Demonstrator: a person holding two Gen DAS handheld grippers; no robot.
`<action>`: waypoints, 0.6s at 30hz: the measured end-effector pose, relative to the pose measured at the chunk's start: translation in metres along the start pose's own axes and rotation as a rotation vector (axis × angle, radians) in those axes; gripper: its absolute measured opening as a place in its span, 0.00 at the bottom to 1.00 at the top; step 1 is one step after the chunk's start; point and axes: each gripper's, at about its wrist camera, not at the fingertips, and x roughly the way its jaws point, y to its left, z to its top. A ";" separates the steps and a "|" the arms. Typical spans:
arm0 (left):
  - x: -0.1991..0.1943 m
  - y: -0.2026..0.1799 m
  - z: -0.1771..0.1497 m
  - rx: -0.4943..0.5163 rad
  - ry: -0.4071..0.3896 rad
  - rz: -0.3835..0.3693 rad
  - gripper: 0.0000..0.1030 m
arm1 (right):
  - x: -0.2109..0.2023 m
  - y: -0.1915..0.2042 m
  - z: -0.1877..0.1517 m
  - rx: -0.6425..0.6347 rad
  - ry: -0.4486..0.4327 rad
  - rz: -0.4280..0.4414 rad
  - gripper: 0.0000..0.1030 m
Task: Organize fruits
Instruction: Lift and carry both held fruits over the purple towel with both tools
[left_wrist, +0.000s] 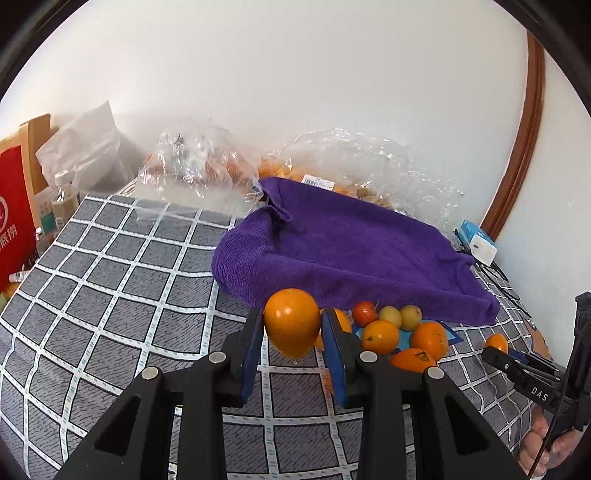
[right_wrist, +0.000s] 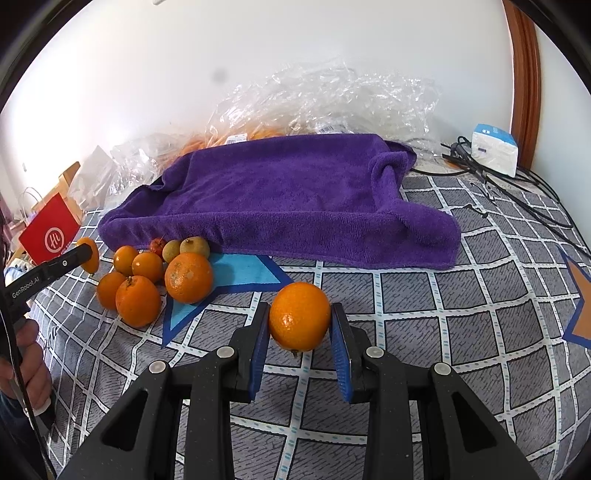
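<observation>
My left gripper (left_wrist: 292, 325) is shut on an orange (left_wrist: 291, 322), lifted above the checked tablecloth. My right gripper (right_wrist: 300, 321) is likewise shut on another orange (right_wrist: 299, 315). A pile of loose fruit (right_wrist: 155, 277) lies at the near edge of a purple towel (right_wrist: 280, 192): several oranges, a small red fruit (right_wrist: 158, 244) and two yellowish ones (right_wrist: 194, 246). In the left wrist view the same pile (left_wrist: 402, 334) sits just right of my fingers, and the right gripper (left_wrist: 517, 365) with its orange (left_wrist: 496, 342) shows at the right edge. The left gripper (right_wrist: 79, 258) appears at the left of the right wrist view.
Clear plastic bags with more oranges (left_wrist: 199, 166) (right_wrist: 321, 107) stand behind the towel against the wall. A white box (right_wrist: 495, 149) and black cables (right_wrist: 517, 184) lie at the back right. A red paper bag (left_wrist: 14, 221) and bottles (left_wrist: 66, 199) stand off the table's left side.
</observation>
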 end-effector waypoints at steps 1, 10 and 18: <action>-0.001 -0.001 0.000 0.002 -0.004 -0.002 0.30 | 0.000 -0.001 0.000 0.004 0.000 0.001 0.31; -0.007 -0.004 0.001 0.006 -0.031 -0.033 0.30 | -0.004 -0.010 0.003 0.045 -0.010 0.005 0.31; -0.013 -0.006 0.004 0.004 -0.052 -0.029 0.30 | -0.036 -0.001 0.033 0.024 -0.085 0.018 0.31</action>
